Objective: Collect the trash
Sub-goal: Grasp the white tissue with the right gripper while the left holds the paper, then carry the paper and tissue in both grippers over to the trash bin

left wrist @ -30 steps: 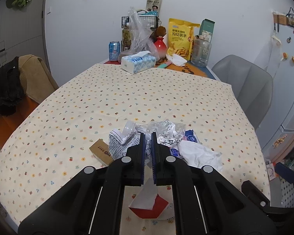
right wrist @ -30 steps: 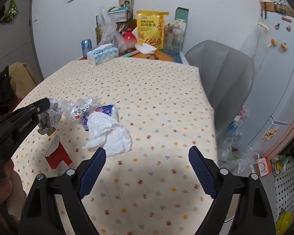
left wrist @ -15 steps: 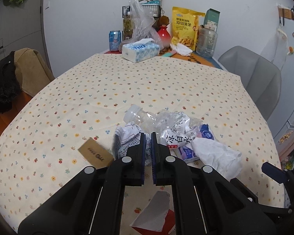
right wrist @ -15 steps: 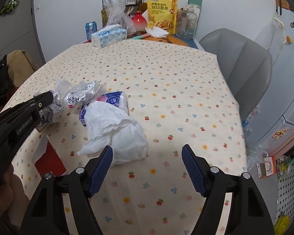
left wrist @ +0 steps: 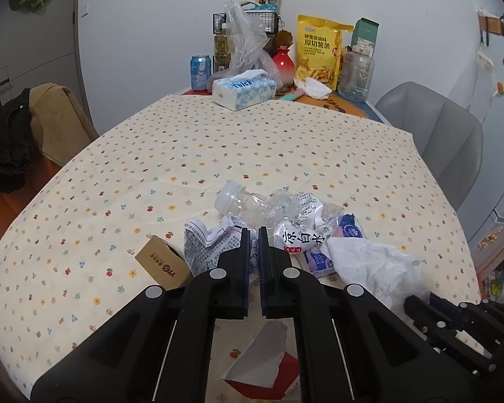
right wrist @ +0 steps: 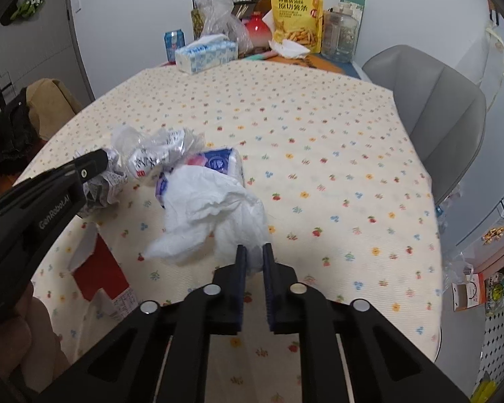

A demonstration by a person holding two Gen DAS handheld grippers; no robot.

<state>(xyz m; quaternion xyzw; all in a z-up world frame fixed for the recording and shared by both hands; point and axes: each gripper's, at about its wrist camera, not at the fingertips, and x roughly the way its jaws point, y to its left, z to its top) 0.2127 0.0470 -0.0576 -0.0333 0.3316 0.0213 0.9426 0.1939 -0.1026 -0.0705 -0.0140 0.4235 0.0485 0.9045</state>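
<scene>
Right claw (right wrist: 252,252) just closed, clenched on near edge of white tissue (right wrist: 215,208); tissue trails away-left toward left claw (left wrist: 254,235), clenched on crumpled printed paper (left wrist: 211,245).

Left tongs (left wrist: 254,235), right tongs (right wrist: 252,252): black angular arms, silver round screws, blue ribbed pads, white "GenRoboAI" lettering.

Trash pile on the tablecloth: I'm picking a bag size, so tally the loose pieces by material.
Paper: 3 (crumpled printed sheet, white tissue, torn red card)
Plastic: 2 (crushed bottle, blue packet)
Cardboard: 1 (small brown box)
Total: 6
</scene>
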